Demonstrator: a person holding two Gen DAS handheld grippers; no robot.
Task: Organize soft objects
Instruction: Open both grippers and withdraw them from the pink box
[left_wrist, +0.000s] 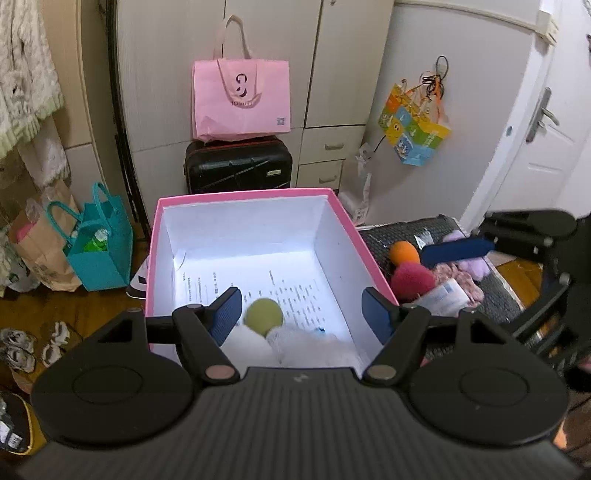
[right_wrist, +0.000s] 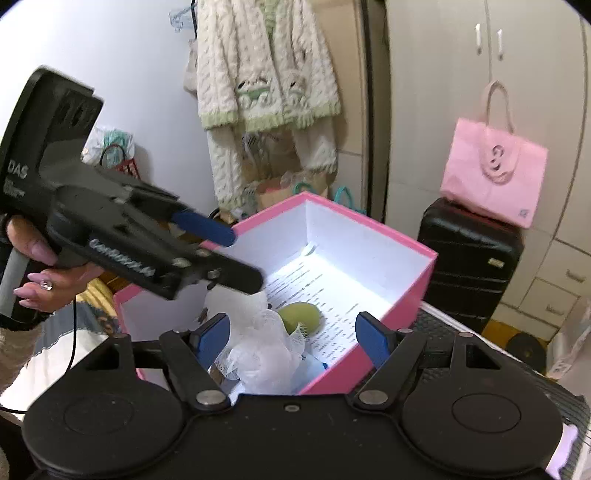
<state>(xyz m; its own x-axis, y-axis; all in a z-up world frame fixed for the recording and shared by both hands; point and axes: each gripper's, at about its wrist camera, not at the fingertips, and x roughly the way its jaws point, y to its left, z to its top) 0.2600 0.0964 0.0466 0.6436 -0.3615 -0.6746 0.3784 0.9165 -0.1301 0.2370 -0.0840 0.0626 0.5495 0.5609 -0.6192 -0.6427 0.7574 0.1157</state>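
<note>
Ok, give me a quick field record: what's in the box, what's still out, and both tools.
box: pink, open, white inside, printed sheet on the floor
in box: green ball, white fluffy items at the near end
still out: orange puff, red puff, purple plush, on the dark mat right of the box
left tool: open, empty, above the box's near end
right tool: open, empty, above the box's near corner

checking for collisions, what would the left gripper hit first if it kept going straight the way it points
Probably the green ball lying in the pink box, straight ahead between the open left gripper's fingers; the white fluffy items sit just below that line. Depth is unclear.
</note>
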